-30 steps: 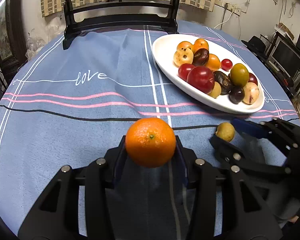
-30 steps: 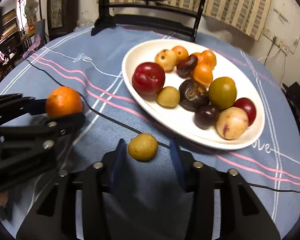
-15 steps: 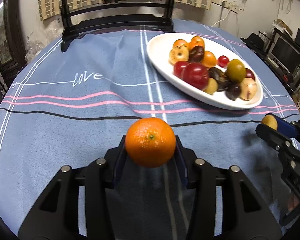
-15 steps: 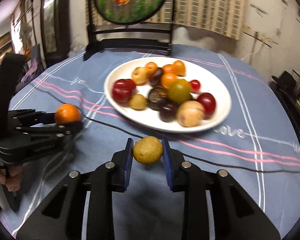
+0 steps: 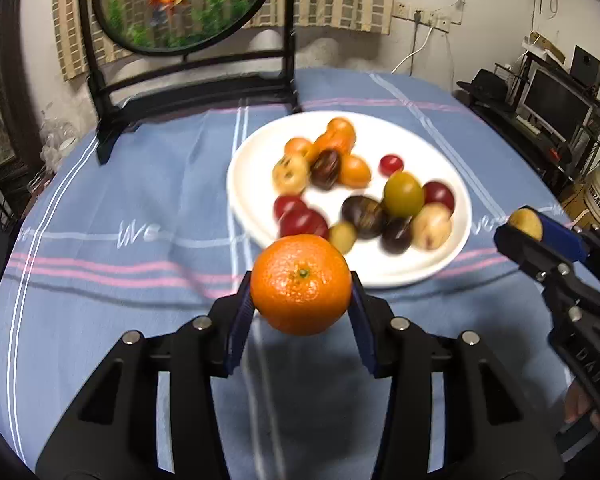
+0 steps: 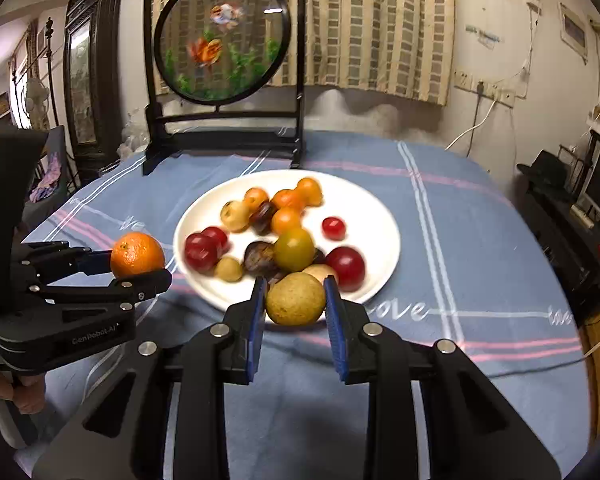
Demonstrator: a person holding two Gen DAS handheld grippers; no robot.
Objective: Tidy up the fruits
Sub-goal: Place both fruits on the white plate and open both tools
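My left gripper point(image 5: 300, 286) is shut on an orange point(image 5: 300, 283) and holds it above the blue cloth, just short of the white plate point(image 5: 452, 184); the orange also shows in the right wrist view point(image 6: 137, 254). My right gripper point(image 6: 296, 300) is shut on a small yellow-brown fruit point(image 6: 295, 299) and holds it in the air at the plate's point(image 6: 380, 208) near rim. That fruit also shows in the left wrist view point(image 5: 525, 220). The plate holds several red, orange, dark and yellow-green fruits.
A round painted screen on a black stand point(image 6: 220, 44) stands at the table's far edge behind the plate. The blue striped tablecloth point(image 6: 480, 248) covers the round table. Shelves with electronics point(image 5: 552, 100) stand off the table to the right.
Both grippers have risen and moved toward the plate. The right gripper closed on the yellow-brown fruit and lifted it off the cloth. The left gripper kept hold of the orange.
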